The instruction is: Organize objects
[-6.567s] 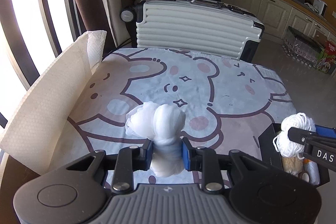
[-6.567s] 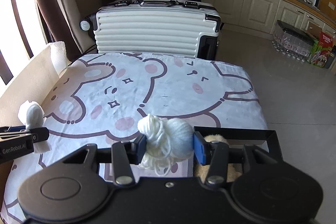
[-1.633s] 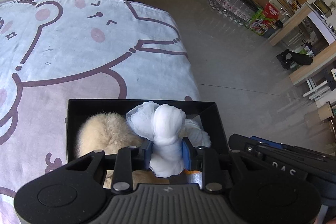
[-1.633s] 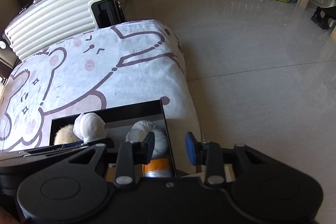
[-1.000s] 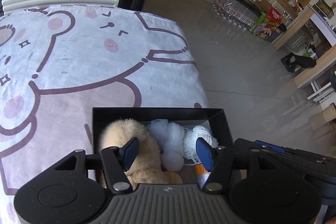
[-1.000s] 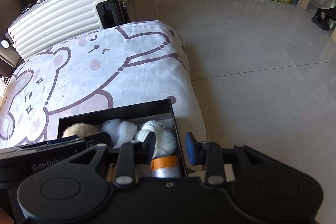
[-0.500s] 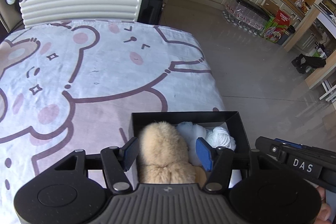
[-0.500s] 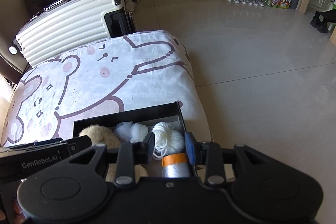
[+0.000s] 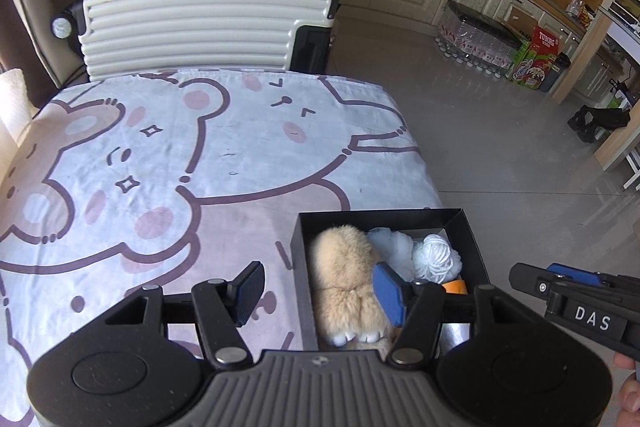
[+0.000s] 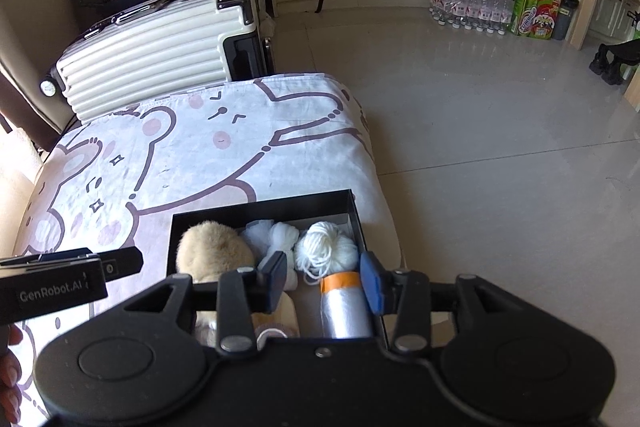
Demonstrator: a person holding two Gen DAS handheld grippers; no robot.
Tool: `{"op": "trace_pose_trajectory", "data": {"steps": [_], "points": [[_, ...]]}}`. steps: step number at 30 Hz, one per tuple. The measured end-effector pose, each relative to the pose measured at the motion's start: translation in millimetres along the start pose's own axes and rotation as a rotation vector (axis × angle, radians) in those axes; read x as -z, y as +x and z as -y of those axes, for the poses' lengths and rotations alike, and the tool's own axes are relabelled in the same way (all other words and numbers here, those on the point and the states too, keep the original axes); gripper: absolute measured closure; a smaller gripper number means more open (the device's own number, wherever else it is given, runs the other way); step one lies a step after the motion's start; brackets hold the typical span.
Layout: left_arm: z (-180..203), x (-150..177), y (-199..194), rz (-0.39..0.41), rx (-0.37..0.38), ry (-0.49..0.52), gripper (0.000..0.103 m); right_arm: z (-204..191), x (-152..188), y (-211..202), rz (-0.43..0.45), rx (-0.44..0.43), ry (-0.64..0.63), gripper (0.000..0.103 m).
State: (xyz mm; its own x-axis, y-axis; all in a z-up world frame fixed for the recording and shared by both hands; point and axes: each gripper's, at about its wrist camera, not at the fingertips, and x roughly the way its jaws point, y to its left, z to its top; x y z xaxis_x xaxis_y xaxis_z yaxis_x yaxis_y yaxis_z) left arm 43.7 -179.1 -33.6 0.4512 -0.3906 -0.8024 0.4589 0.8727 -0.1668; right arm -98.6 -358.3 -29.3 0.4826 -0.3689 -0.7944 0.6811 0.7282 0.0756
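Bear-print blanket (image 9: 224,155) carries black box (image 10: 262,207) near its right edge: plush toy (image 10: 214,247), white mesh ball (image 10: 276,233), yarn ball (image 10: 326,247) inside. Left gripper (image 9: 318,293) and right gripper (image 10: 324,277): fingers apart, empty, above box.
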Motion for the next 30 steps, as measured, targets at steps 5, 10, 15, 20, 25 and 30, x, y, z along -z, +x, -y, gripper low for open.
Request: {"op": "trace_pose_trajectory", "data": {"steps": [5,10,15,20,25,30], "points": [[-4,7,-18,0.013,-0.041,0.019,0.042,-3,7,-19,0.023,0.004,-0.011,0.055],[-5,15,-31,0.01,-0.067,0.04,0.027,-5,13,-33,0.041,0.034,-0.021,0.037],[-7,21,-41,0.017,-0.092,0.049,0.017,-4,18,-40,0.041,0.066,-0.018,0.029],[-12,24,-48,0.02,-0.102,0.041,0.01,0,22,-44,0.033,0.098,-0.007,0.018],[-15,25,-50,0.022,-0.114,0.037,0.004,2,25,-45,0.028,0.122,-0.009,0.007],[-16,27,-47,0.011,-0.13,0.047,0.001,3,27,-47,0.04,0.13,-0.013,0.0]]}}
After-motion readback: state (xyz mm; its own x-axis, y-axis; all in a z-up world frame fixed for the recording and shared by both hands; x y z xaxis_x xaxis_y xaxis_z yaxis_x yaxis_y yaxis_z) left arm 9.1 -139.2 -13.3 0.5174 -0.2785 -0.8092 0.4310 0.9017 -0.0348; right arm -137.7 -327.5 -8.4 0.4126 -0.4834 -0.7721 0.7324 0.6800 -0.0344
